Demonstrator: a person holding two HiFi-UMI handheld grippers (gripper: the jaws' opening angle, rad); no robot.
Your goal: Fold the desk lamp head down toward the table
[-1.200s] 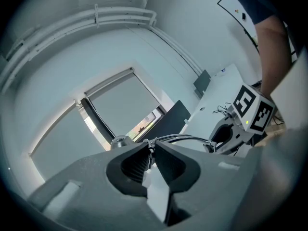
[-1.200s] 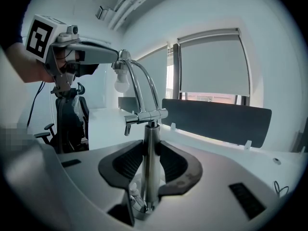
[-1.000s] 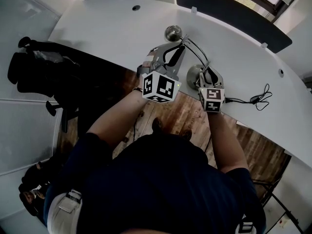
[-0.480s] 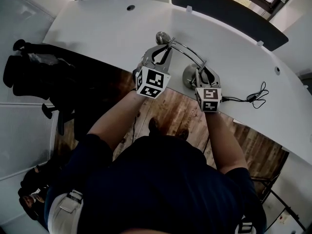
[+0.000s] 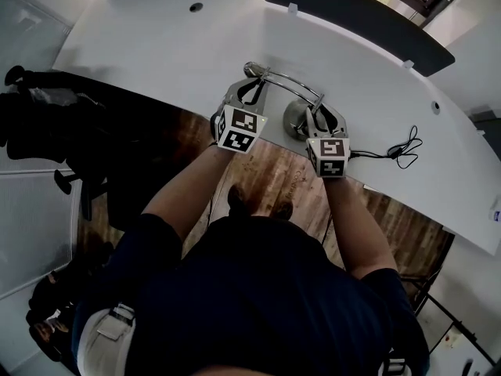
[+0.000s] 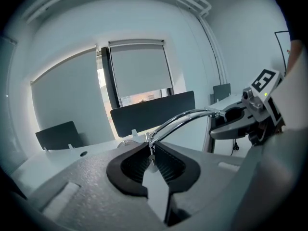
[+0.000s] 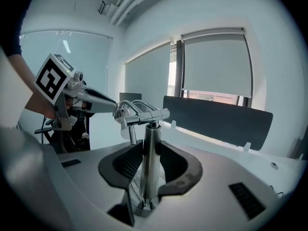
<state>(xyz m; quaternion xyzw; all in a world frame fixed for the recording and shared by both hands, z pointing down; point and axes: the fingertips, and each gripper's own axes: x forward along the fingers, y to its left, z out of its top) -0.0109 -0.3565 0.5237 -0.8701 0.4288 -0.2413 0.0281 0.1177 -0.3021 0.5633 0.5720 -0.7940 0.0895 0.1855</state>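
Over the past second the left gripper [image 5: 252, 86], jaws clamped on the lamp arm [image 5: 288, 80], has sunk. The lamp head [image 5: 251, 70] now lies low over the bench [image 5: 149, 45], on the left. The right gripper [image 5: 317, 117] stays clamped on the post [image 7: 148, 143]. Fold judged nearly complete.

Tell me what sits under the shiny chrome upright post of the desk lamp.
Its round chrome base, standing on the white table. The right gripper, closed on the post, hides part of the base in the head view.
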